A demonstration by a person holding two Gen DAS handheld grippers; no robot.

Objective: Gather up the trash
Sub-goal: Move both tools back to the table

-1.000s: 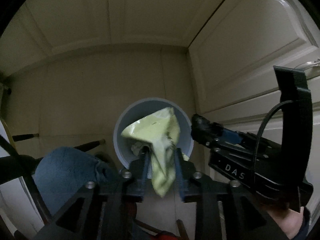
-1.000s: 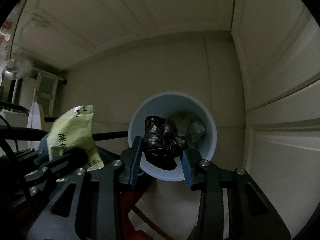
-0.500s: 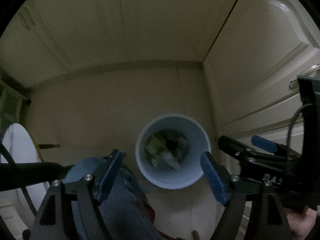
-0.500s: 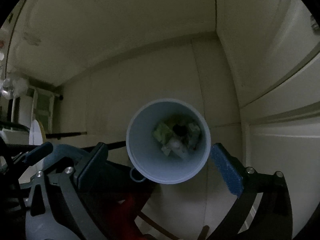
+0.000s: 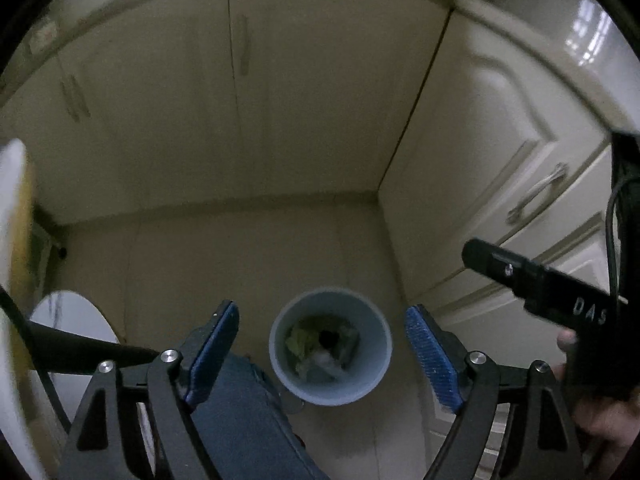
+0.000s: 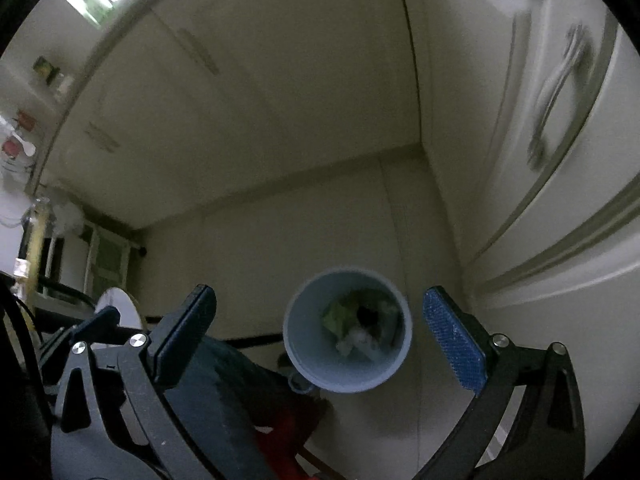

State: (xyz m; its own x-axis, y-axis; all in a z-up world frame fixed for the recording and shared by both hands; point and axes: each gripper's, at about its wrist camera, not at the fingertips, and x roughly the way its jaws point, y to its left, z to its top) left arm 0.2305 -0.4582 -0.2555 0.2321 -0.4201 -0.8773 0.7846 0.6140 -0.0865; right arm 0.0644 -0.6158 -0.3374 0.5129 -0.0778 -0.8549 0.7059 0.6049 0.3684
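A pale blue round bin [image 5: 360, 384] stands on the floor in a corner of cream cabinets; it also shows in the right wrist view [image 6: 308, 356]. Inside lie a green packet [image 5: 298, 338], a black bag [image 5: 329, 336] and other crumpled trash [image 6: 356, 338]. My left gripper [image 5: 322, 354] is open and empty, held well above the bin with the jaws wide on either side of it. My right gripper [image 6: 320, 340] is open and empty too, also high over the bin. The right gripper's body [image 5: 560, 300] shows at the right of the left wrist view.
Cream cabinet doors with metal handles [image 5: 536, 192] stand close on the right and behind. The person's blue-trousered leg [image 5: 244, 420] is left of the bin. A round white object [image 5: 68, 316] sits at the left.
Both grippers opened and dropped the green packet and the black bag into the bin, then rose away from it, so the bin looks smaller now.
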